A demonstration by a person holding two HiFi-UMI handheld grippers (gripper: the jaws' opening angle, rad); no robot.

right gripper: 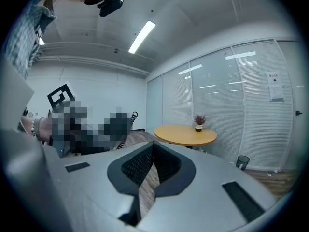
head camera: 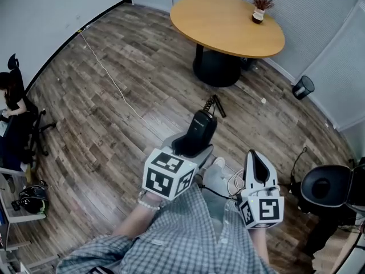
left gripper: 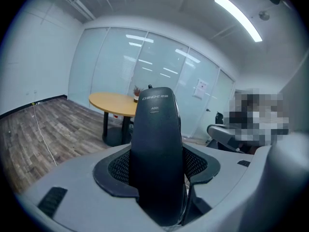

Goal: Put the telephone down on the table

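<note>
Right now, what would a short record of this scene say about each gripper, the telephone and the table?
left gripper: shut on the black telephone handset, held upright
right gripper: jaws together, nothing between them
table: round, wooden top, ahead across the wood floor
on table: small potted plant near the far edge
task: black telephone handset not yet on the table

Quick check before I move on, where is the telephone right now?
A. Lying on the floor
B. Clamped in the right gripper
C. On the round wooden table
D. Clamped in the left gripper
D. The left gripper view shows the black telephone standing between the jaws of the left gripper, while the right gripper holds nothing and the table carries only a small potted plant.
</note>
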